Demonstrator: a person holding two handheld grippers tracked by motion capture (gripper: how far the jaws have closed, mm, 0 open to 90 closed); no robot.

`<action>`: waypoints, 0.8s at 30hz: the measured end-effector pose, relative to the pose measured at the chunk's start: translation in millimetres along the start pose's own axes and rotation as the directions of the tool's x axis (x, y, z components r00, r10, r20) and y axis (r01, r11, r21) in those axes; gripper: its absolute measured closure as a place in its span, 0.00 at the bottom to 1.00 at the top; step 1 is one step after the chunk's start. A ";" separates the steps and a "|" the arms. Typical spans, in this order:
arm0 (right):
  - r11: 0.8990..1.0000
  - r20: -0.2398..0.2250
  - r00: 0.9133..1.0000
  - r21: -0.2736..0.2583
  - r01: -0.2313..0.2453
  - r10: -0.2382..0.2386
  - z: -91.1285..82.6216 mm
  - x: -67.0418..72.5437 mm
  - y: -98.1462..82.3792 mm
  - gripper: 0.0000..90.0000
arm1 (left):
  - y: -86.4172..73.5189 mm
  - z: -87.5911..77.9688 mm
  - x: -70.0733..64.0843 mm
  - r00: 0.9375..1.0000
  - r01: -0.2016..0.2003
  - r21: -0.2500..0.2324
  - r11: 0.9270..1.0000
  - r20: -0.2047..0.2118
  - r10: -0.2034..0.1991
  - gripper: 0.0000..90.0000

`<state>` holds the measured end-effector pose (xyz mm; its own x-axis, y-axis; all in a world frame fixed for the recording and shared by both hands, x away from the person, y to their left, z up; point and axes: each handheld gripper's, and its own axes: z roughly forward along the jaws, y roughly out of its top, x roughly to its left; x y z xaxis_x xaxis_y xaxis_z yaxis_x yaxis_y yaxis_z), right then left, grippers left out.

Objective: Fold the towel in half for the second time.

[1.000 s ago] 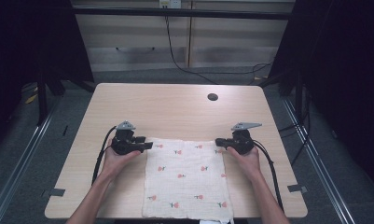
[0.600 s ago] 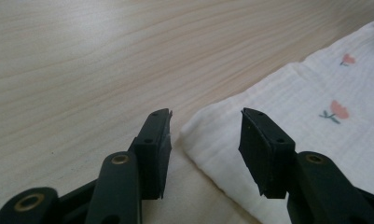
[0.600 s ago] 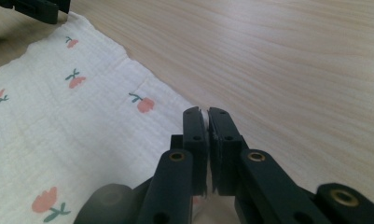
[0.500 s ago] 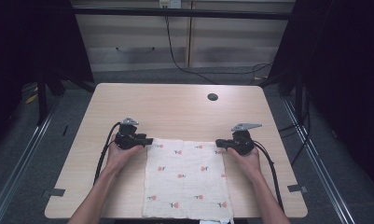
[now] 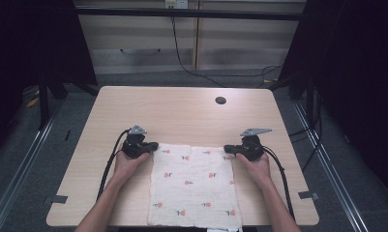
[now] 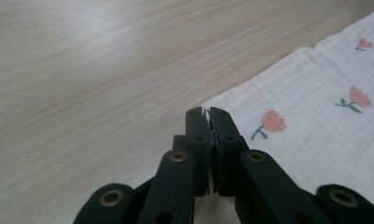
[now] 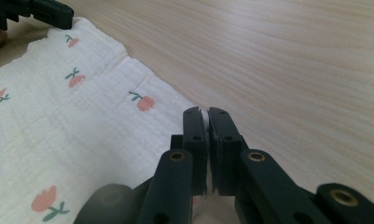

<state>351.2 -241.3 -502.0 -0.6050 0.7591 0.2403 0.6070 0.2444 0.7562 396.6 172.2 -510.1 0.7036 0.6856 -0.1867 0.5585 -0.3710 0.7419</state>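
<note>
**Both far corners of the cloth pinched**

The cloth [image 5: 194, 186] is thin, soft and light; it will sag and crease, so its corners are the sensible holds. It lies flat at the middle of the bench's [image 5: 182, 111] near edge, hanging slightly over it. The left gripper [image 6: 207, 114] and the right gripper [image 7: 204, 114] each have their jaws pressed together on a far corner of it.
</note>
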 end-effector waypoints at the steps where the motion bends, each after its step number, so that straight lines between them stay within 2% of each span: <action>1: 1.000 0.000 1.000 0.001 -0.001 0.001 0.0 -0.3 0.1 0.96 | 0.5 -0.5 -0.5 1.000 -0.009 0.006 1.000 -0.003 0.009 0.97; 2: 1.000 -0.001 1.000 0.000 -0.005 0.005 0.1 -0.4 0.1 0.96 | 0.7 -0.5 -1.0 1.000 -0.010 0.007 1.000 -0.004 0.010 0.98; 7: 1.000 -0.009 1.000 -0.006 -0.004 0.004 -1.3 5.2 -0.6 0.96 | -0.6 0.5 -1.4 0.998 0.025 0.000 1.000 0.051 -0.025 0.98; 9: 1.000 -0.012 1.000 -0.002 -0.002 0.002 -2.1 7.4 -0.8 0.96 | 0.4 0.4 -3.0 0.998 0.021 -0.002 1.000 0.053 -0.020 0.98; 12: 1.000 -0.013 1.000 -0.012 0.004 -0.004 -4.6 8.0 -0.1 0.96 | 3.1 -3.5 -5.2 0.997 0.029 -0.025 0.999 0.073 -0.028 0.98; 13: 1.000 -0.013 1.000 -0.019 0.006 -0.007 -6.1 7.8 0.2 0.96 | 4.5 -5.4 -5.7 0.997 0.019 -0.031 0.999 0.073 -0.017 0.98; 17: 0.999 -0.013 1.000 -0.036 0.000 -0.001 -13.3 7.8 0.9 0.96 | 9.0 -16.6 -7.1 0.997 0.020 -0.069 0.997 0.077 -0.014 0.98; 24: 0.995 -0.018 1.000 -0.104 -0.007 0.006 -24.7 3.5 10.8 0.96 | 13.6 -30.8 -2.1 0.995 0.053 -0.126 0.991 0.094 -0.042 0.98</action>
<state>342.9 -250.9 -477.9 -0.6106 0.7496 0.2553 0.5544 0.1745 0.8137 389.2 185.1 -479.8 0.7176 0.6390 -0.2770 0.5353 -0.2517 0.8063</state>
